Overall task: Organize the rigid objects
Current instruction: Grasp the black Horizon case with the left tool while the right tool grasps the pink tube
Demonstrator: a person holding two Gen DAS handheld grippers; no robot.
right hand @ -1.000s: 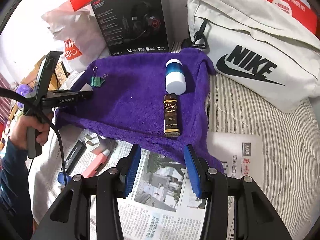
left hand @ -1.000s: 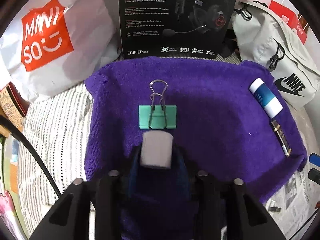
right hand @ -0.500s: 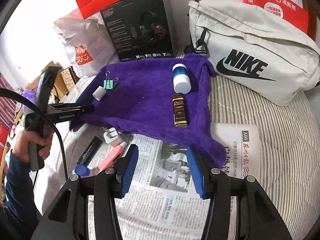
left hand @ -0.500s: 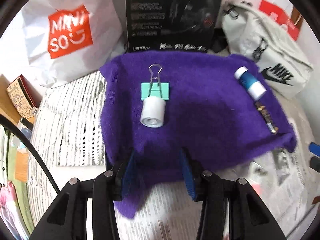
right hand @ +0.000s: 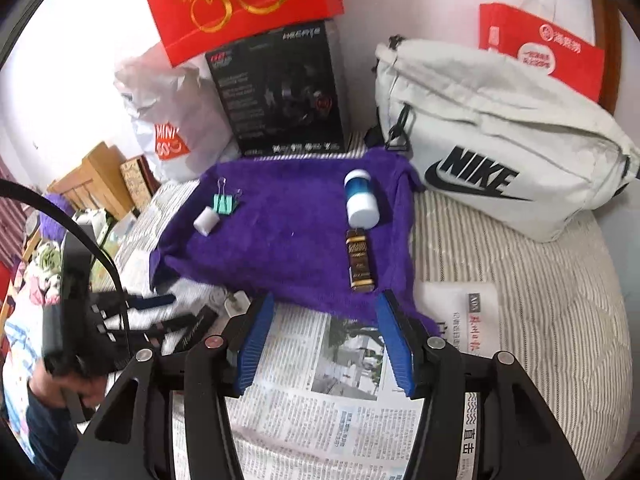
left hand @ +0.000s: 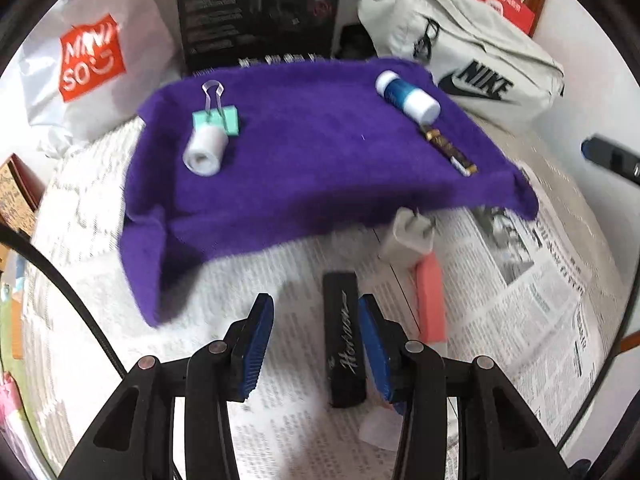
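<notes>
A purple cloth (left hand: 320,160) (right hand: 288,240) holds a white roll (left hand: 204,150) (right hand: 207,220) touching a green binder clip (left hand: 218,118) (right hand: 226,203) at its left, and a blue-and-white bottle (left hand: 408,94) (right hand: 361,198) with a dark gold-trimmed lighter (left hand: 450,151) (right hand: 361,260) at its right. My left gripper (left hand: 316,338) (right hand: 160,316) is open and empty above the newspaper, a black bar (left hand: 345,338) (right hand: 194,330) lying between its fingers. A white plug (left hand: 408,236) (right hand: 236,303) and a pink bar (left hand: 432,298) lie beside it. My right gripper (right hand: 326,332) is open and empty.
Newspaper (right hand: 340,380) covers the striped bedding in front of the cloth. Behind the cloth stand a black headset box (right hand: 284,92), a white Miniso bag (left hand: 84,64), red bags (right hand: 240,0) and a white Nike bag (right hand: 500,140). Clutter sits at the far left.
My left gripper let go of the white roll beside the binder clip, pulled back off the cloth and swung right over the black bar. My right gripper drew back and rose a little.
</notes>
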